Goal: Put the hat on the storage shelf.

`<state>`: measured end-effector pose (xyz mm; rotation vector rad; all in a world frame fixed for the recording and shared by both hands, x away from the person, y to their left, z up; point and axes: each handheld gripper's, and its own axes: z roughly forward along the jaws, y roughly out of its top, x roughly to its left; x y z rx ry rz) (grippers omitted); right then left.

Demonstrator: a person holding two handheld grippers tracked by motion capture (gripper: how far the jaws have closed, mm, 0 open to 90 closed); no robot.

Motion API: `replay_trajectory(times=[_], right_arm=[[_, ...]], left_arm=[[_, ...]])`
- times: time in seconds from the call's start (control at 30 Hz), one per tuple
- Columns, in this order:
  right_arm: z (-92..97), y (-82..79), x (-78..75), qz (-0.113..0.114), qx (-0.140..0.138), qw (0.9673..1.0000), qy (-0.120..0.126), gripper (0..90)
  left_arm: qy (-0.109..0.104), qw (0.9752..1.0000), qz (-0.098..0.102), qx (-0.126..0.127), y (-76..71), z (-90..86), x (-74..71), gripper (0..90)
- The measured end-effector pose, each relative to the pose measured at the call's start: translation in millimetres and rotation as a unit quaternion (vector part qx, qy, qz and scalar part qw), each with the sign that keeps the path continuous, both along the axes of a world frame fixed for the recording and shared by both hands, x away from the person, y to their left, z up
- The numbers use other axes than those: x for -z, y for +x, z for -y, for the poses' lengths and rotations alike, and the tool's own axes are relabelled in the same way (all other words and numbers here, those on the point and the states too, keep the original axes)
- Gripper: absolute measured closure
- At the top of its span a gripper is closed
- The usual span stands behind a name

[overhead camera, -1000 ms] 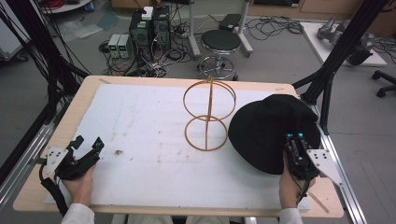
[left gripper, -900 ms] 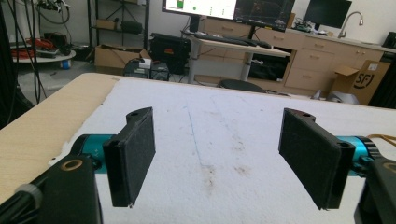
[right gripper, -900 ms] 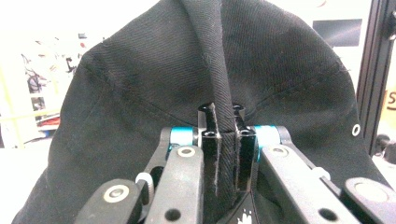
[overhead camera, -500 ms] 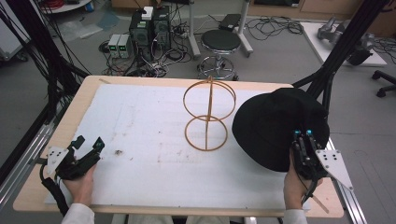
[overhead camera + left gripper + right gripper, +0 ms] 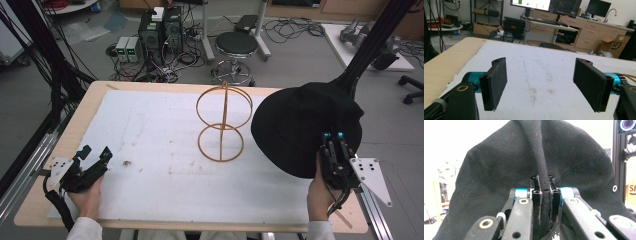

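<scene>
On the tabletop a sheet covers most of the surface. The wire stand stands upright near its middle. The hat hangs right of the stand, pinched in the right tool. The left tool rests at the near left corner, well apart from the stand.

- High view: from above the near edge, angled forward and down on the counter.
- Left gripper view: low, along its fingers, sharing that counter.
- Right gripper view: tight behind its fingers.
</scene>
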<state>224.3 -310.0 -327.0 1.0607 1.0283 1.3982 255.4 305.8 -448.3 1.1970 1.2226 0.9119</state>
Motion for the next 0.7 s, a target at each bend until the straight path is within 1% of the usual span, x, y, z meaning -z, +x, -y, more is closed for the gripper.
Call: replay_trajectory(times=[0.17, 0.23, 0.27, 0.3, 0.37, 0.43, 0.53, 0.57, 0.6, 0.67, 0.7], right_arm=[[-5.1, 1.7, -16.2, 0.022, -0.011, 0.9996, 0.012, 85.6], [-8.3, 2.6, -21.2, 0.026, -0.016, 0.9995, 0.013, 85.6], [-8.3, 2.6, -21.2, 0.026, -0.016, 0.9995, 0.013, 85.6], [-13.4, 5.0, -27.4, 0.036, -0.019, 0.9991, 0.008, 85.6], [-17.2, 6.4, -30.9, 0.038, -0.024, 0.9989, 0.009, 85.6], [-21.7, 8.3, -34.7, 0.043, -0.035, 0.9984, 0.014, 85.6], [-27.1, 11.0, -39.6, 0.048, -0.045, 0.9977, 0.018, 85.6], [-30.0, 11.6, -41.4, 0.046, -0.050, 0.9974, 0.025, 85.6], [-31.7, 13.3, -43.5, 0.050, -0.054, 0.9971, 0.022, 85.6], [-34.1, 14.3, -45.4, 0.050, -0.057, 0.9968, 0.023, 85.6], [-39.1, 16.6, -49.1, 0.054, -0.066, 0.9960, 0.025, 85.5]], left_arm=[[-0.005, 1.0000, 0.003, 0.001, -0.7, -1.8, -0.3, 27.3], [-0.006, 1.0000, 0.003, 0.000, -1.4, -2.7, -0.5, 27.4], [-0.006, 1.0000, 0.003, 0.000, -1.4, -2.7, -0.5, 27.3], [-0.006, 1.0000, 0.003, 0.000, -1.7, -3.2, -0.6, 27.3], [-0.010, 0.9999, 0.003, -0.002, -1.7, -3.8, -0.6, 27.3], [-0.013, 0.9999, 0.003, -0.003, -1.8, -4.7, -0.7, 27.3], [-0.014, 0.9999, 0.002, -0.004, -1.8, -5.8, -0.5, 27.3], [-0.014, 0.9999, 0.002, -0.003, -1.6, -5.9, -0.4, 27.3], [-0.014, 0.9999, 0.002, -0.003, -1.6, -5.9, -0.4, 27.3], [-0.015, 0.9999, 0.001, -0.001, -1.2, -5.9, -0.5, 27.4], [-0.016, 0.9999, 0.001, 0.000, -0.9, -5.6, -0.4, 27.3]])
